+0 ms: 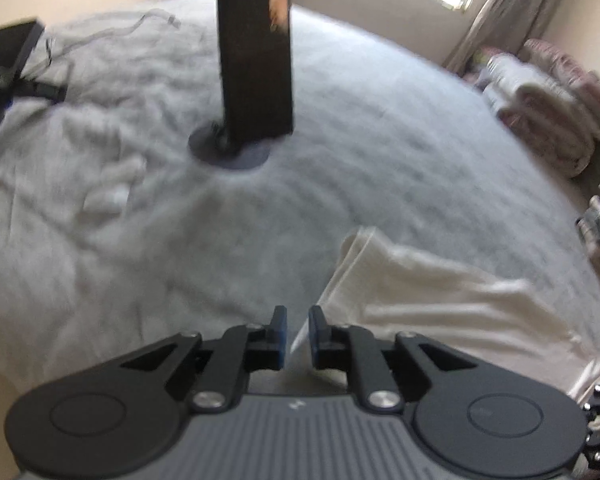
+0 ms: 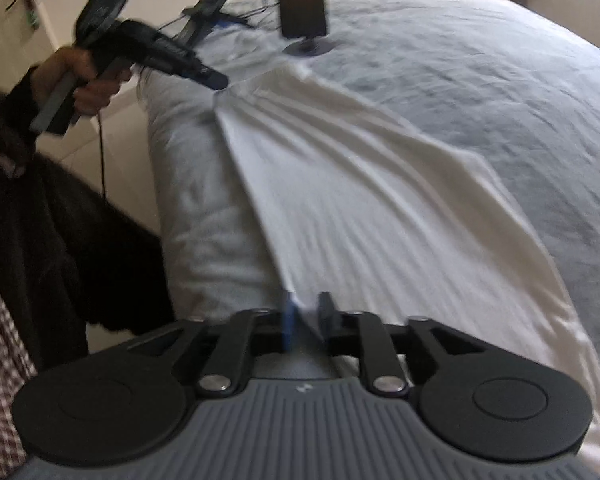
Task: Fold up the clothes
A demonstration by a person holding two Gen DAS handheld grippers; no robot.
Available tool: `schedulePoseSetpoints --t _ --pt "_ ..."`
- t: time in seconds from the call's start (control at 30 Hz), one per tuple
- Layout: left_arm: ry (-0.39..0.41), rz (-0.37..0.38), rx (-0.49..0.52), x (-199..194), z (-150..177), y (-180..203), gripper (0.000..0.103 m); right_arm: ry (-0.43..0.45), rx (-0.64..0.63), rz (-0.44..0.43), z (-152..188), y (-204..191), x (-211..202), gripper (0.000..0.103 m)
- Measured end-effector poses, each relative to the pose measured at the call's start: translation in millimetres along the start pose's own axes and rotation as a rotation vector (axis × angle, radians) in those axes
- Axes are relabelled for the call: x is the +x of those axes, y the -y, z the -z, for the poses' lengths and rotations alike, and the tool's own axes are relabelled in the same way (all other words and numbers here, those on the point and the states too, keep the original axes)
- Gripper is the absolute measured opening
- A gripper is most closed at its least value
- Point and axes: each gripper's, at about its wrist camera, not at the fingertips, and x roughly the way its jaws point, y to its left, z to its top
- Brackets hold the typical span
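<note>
Through your left wrist camera, the left gripper (image 1: 297, 334) hangs with jaws slightly parted and a corner of the white garment (image 1: 440, 300) between them; whether the pads still pinch it, you cannot tell. The garment lies on the grey bedspread (image 1: 180, 240), likely spread for folding, near a black stand (image 1: 256, 60). Through your right wrist camera, the right gripper (image 2: 306, 320) stands released, the garment's edge loose between its jaws.

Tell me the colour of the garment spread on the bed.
White; the garment shows best in the right wrist view, lying on the pale grey-blue bed cover.
</note>
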Motion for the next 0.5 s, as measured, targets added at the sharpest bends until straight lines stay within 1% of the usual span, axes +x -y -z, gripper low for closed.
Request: schedulePoseSetpoints --t 0.03,0.1,0.17,0.2,0.37,0.4,0.5 --pt "0.031 0.011 0.001 -3.2 -1.3 1.4 0.016 0.016 0.008 0.009 -1.0 2.8 -3.5 0.044" --pt "0.078 0.042 0.027 -5.3 -2.6 10.1 0.023 0.04 0.033 0.025 -3.2 9.7 -9.5 0.044" --pt "0.117 0.085 0.06 -4.9 -2.9 21.0 0.024 0.067 0.074 0.053 -6.5 18.9 -13.6 0.044" --pt "0.127 0.127 0.077 -1.5 -2.0 28.1 0.025 0.08 0.095 0.067 -7.6 23.7 -15.6 0.044" --pt "0.048 0.293 0.196 33.4 0.9 76.8 0.024 0.147 0.22 0.124 -14.1 53.7 -19.3 0.044" --pt "0.029 0.316 0.224 40.6 1.4 87.9 0.023 0.154 0.239 0.133 -15.2 59.6 -18.7 0.044" --pt "0.011 0.409 0.295 59.3 6.1 118.1 0.023 0.158 0.282 0.158 -16.6 75.7 -17.1 0.044"
